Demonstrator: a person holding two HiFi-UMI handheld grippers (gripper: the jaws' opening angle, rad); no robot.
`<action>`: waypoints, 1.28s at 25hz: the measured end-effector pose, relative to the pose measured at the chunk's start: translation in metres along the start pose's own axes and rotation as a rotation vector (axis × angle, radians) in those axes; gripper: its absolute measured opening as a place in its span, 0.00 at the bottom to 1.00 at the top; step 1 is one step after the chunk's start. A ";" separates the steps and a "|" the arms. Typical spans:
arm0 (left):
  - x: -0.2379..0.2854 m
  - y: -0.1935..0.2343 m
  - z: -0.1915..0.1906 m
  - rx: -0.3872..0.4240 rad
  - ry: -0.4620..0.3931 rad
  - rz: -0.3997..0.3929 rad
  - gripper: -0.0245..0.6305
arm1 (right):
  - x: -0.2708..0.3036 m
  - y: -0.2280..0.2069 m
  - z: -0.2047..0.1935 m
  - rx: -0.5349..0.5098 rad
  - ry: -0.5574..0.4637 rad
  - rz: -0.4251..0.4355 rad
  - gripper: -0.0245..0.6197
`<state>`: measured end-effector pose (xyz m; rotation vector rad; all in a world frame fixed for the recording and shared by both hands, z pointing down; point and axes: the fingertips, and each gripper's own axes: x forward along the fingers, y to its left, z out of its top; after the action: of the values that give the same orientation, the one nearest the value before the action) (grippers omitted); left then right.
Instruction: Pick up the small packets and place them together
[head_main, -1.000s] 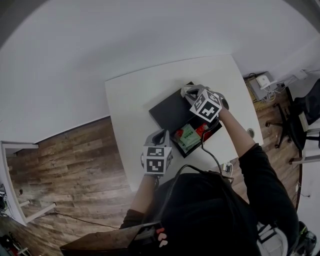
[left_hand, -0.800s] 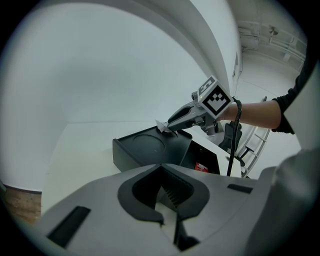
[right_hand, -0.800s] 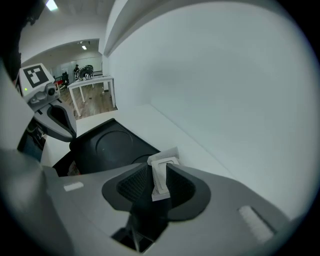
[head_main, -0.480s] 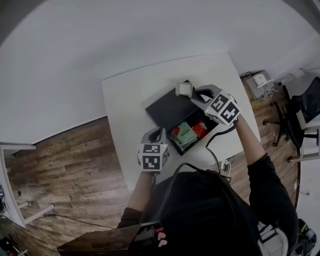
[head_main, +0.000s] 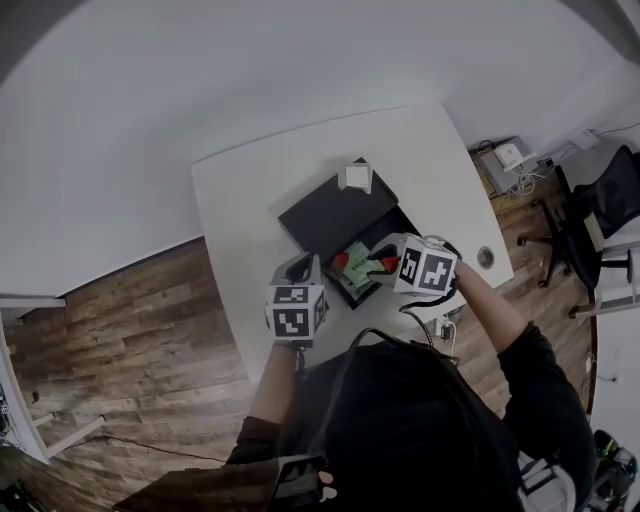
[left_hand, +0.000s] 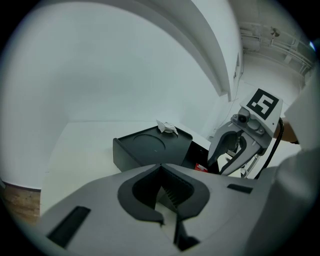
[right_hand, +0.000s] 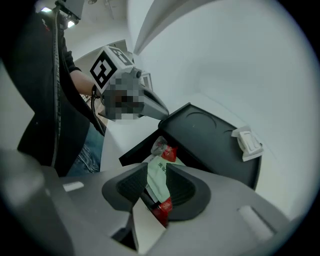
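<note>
A black lid (head_main: 325, 212) lies on the white table with a small white packet (head_main: 355, 178) on its far corner. Beside it an open black tray (head_main: 398, 222) holds a green packet (head_main: 355, 272) and red packets (head_main: 340, 261). My right gripper (head_main: 383, 262) hangs over the tray. Its jaws have just been opening and stand open, gripping nothing, with the green packet (right_hand: 159, 175) and red packets (right_hand: 167, 151) below them. My left gripper (head_main: 303, 266) stays near the tray's left end, jaws slightly apart and empty. In the left gripper view the white packet (left_hand: 166, 127) rests on the lid (left_hand: 150, 147).
The white table (head_main: 255, 190) ends at a wood floor (head_main: 130, 330) on the left. A round cable hole (head_main: 485, 257) sits near the table's right edge. An office chair (head_main: 610, 200) and boxes stand on the right.
The right gripper let go of the white packet on the lid's far corner, opened, and swung back toward me over the open tray. The left gripper stayed put.
</note>
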<state>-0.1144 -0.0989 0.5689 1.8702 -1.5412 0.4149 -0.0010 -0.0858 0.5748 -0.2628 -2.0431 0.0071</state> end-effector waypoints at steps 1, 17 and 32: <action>0.000 0.000 0.001 0.000 -0.001 0.000 0.04 | 0.006 0.004 0.000 -0.002 0.012 0.020 0.21; 0.001 0.002 0.001 -0.024 -0.006 0.001 0.04 | 0.064 0.011 -0.025 -0.041 0.256 0.117 0.30; 0.002 0.002 0.001 -0.027 -0.008 0.010 0.04 | 0.061 0.007 -0.030 0.014 0.262 0.134 0.21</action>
<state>-0.1163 -0.1016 0.5698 1.8468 -1.5547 0.3895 -0.0008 -0.0710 0.6415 -0.3716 -1.7625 0.0670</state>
